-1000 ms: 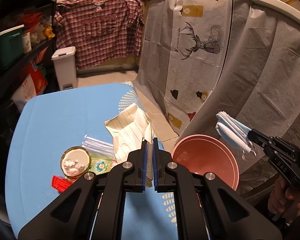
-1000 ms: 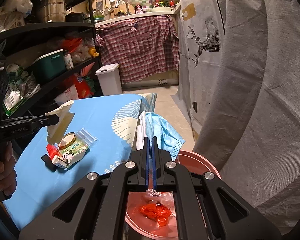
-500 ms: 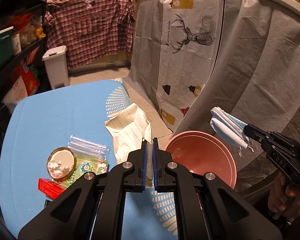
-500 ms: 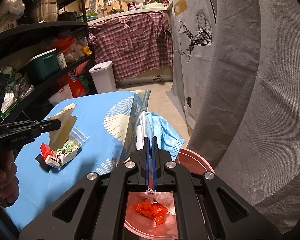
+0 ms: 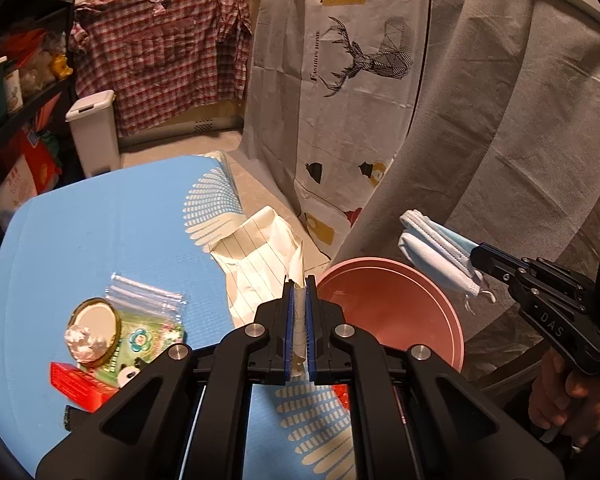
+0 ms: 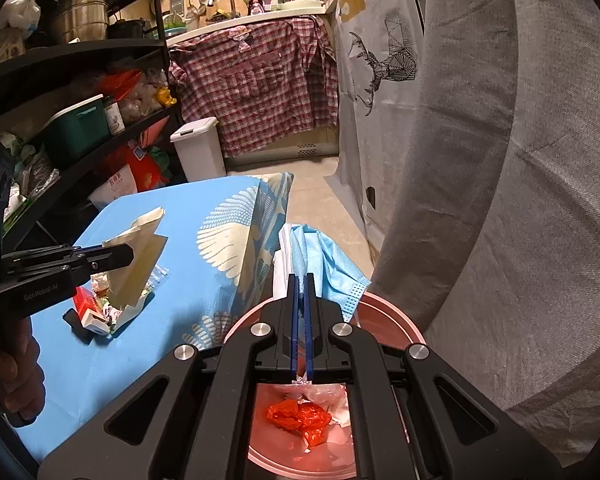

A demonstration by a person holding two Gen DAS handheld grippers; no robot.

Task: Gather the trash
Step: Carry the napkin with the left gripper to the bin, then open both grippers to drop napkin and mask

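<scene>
My left gripper (image 5: 299,280) is shut on a sheet of lined cream paper (image 5: 260,256), held above the blue table (image 5: 100,240) near the rim of the pink bin (image 5: 400,308). My right gripper (image 6: 300,280) is shut on a blue and white face mask (image 6: 324,256), which hangs over the pink bin (image 6: 396,320). In the bin lie a red wrapper (image 6: 300,420) and crumpled white plastic (image 6: 332,396). In the left wrist view the right gripper (image 5: 480,258) holds the mask (image 5: 436,252) just right of the bin. The right wrist view has the left gripper (image 6: 128,254) with the paper (image 6: 140,256).
A heap of trash stays on the table: a round gold lid (image 5: 94,324), a clear zip bag (image 5: 148,300), a green printed packet (image 5: 148,340) and a red box (image 5: 80,384). Grey cloth (image 5: 500,140) hangs right of the bin. A white pedal bin (image 5: 94,132) stands beyond the table.
My left gripper has carried the lined paper rightward and a little lower, toward the pink bin. The right gripper with the mask has hardly shifted.
</scene>
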